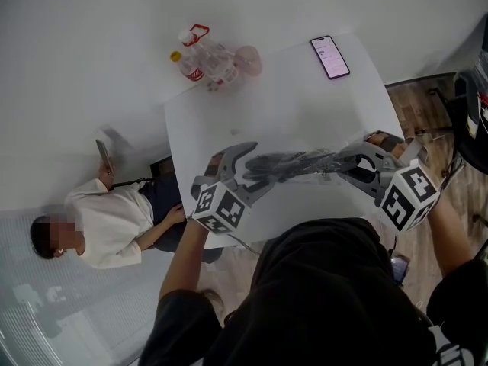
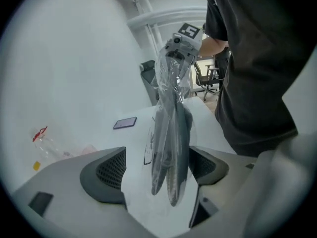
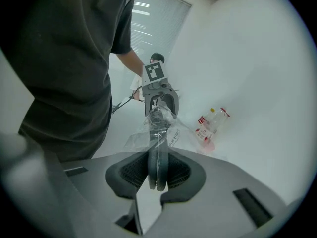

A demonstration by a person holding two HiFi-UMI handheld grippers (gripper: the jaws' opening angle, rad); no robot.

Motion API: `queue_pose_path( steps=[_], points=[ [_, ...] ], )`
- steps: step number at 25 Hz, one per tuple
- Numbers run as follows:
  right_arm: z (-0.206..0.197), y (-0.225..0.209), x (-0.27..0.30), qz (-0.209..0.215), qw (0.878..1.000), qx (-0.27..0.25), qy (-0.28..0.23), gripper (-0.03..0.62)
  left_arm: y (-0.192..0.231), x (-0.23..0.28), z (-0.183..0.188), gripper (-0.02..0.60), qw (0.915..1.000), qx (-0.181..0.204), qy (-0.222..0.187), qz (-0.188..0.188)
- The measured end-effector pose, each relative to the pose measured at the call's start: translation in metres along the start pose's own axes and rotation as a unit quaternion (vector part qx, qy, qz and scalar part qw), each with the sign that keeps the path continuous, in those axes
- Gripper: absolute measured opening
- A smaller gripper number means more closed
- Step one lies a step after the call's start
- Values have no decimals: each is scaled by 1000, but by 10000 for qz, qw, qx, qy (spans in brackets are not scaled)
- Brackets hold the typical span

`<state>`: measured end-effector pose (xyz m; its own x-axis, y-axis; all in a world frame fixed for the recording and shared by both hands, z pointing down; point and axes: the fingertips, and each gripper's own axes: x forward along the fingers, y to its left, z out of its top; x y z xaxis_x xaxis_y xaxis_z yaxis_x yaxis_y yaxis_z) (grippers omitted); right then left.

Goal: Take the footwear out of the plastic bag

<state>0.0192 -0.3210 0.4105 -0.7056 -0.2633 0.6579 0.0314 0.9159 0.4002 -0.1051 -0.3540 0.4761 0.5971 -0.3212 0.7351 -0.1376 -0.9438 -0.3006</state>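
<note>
A pair of dark flat footwear (image 1: 286,164) in a clear plastic bag (image 1: 320,161) hangs stretched between my two grippers above the white table (image 1: 305,105). My left gripper (image 1: 245,158) stands open; the bagged footwear (image 2: 171,148) dangles between its wide-apart pads (image 2: 106,172), close to the right one. In the right gripper view, my right gripper (image 3: 157,170) is shut on the other end of the footwear (image 3: 157,157). Crumpled plastic (image 3: 163,128) bunches beyond it, toward the left gripper (image 3: 159,95). The left gripper view shows the right gripper (image 2: 179,51) at the top of the bag.
A phone (image 1: 329,56) lies at the table's far right corner. Plastic bottles (image 1: 202,63) and a pink cup (image 1: 248,59) stand at the far left corner. A person (image 1: 107,219) sits on the floor left of the table. An office chair (image 2: 208,76) stands beyond it.
</note>
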Motion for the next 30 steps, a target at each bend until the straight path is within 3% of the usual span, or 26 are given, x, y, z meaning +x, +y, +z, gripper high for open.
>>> queue_pose_path(
  steps=[5,7,10,19,24,30],
  points=[
    [7,4,4,-33,9998,-213,-27,77,-22,23,-19,380,9960,463,622,-437],
    [11,5,1,-15,9998,-143,-148,77,-26,27,-25,373,9938,625,812,-431],
    [16,3,-5,-21,9995,-51,-301,77,-21,26,-20,175,9950,579,772,-243],
    [23,-5,3,190,9970,458,-592,92,-16,26,-16,143,9970,418,572,-307],
    [14,-1,11,98,9993,203,-308,87,-19,24,-16,141,9975,345,558,-271],
    [17,-5,10,4,9990,110,-442,80,-23,27,-22,143,9979,260,554,-226]
  ],
)
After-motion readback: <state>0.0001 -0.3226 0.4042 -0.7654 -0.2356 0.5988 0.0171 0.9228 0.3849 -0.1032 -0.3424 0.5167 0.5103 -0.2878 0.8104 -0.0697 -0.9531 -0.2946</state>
